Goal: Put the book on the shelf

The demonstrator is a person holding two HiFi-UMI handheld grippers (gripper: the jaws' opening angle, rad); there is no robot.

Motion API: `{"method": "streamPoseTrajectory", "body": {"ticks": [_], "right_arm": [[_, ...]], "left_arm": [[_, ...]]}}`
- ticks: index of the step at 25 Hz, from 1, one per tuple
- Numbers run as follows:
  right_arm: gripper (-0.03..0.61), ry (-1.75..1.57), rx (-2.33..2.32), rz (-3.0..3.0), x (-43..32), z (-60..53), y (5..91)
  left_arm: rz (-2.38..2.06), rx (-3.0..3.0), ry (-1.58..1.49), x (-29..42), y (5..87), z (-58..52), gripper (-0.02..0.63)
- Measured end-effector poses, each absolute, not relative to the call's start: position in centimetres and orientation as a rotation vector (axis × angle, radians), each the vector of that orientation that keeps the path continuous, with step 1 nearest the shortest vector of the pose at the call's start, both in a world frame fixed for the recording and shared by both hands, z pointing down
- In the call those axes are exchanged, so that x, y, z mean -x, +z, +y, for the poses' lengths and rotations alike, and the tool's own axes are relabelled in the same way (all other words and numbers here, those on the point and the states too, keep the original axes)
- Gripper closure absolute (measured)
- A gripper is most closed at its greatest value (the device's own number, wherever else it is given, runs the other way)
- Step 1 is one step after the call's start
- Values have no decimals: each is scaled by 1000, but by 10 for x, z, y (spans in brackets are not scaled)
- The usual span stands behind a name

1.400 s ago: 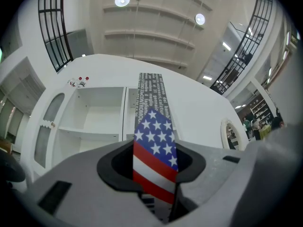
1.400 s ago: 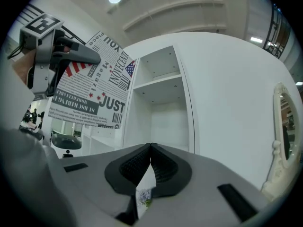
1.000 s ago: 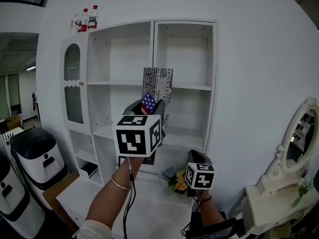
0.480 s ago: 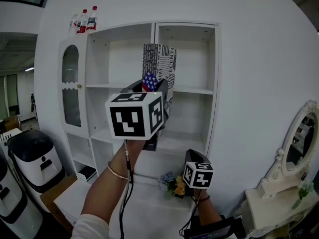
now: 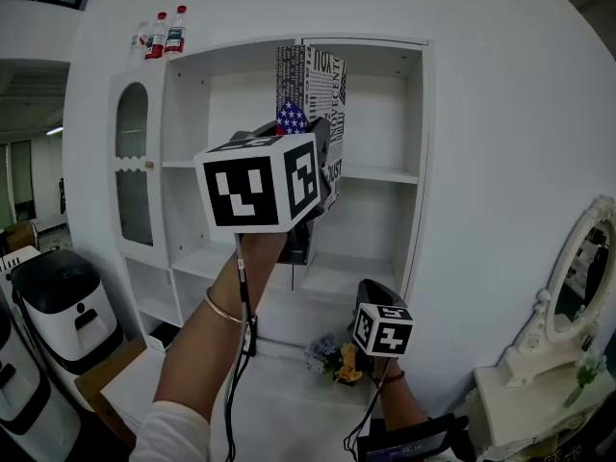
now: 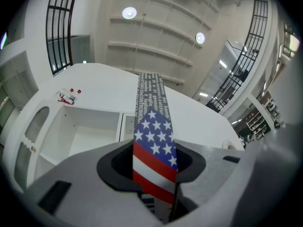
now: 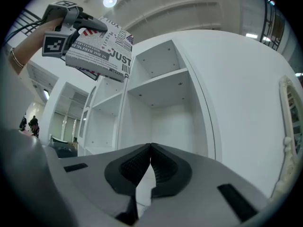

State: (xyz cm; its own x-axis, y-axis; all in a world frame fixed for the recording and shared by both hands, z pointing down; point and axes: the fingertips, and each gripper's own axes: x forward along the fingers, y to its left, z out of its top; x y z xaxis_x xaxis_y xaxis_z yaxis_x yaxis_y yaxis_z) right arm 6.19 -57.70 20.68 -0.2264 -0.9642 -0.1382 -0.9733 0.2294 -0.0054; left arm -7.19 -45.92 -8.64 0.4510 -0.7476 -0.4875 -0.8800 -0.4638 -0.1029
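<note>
1. Bottles (image 5: 159, 37) stand on top of the white shelf (image 5: 385, 173), at its left end.
2. The left gripper (image 6: 152, 169) is clamped on the book (image 5: 313, 89) at its flag-printed lower end. The book stands upright, raised in front of the divider between the upper compartments and inside neither.
3. The right gripper (image 7: 150, 157) is lower and further right, its jaws pressed together on nothing, and it faces the right-hand compartments.

A home-like room set in a tall hall: shelf unit (image 5: 377, 173), vanity mirror (image 5: 576, 269), railings (image 6: 247, 63) overhead.
</note>
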Motion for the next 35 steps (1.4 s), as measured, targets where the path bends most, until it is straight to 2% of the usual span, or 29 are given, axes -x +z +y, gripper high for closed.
{"method": "streamPoseTrajectory", "body": {"ticks": [17,35], "right_arm": [[557,46,1887,2390,-84,-624,202],[557,29,1814,2434,-83,-663,191]], "left_arm": [[1428,2296,574,57,-151,-522,453],[1567,2287,420,8,-171,-619,453]]}}
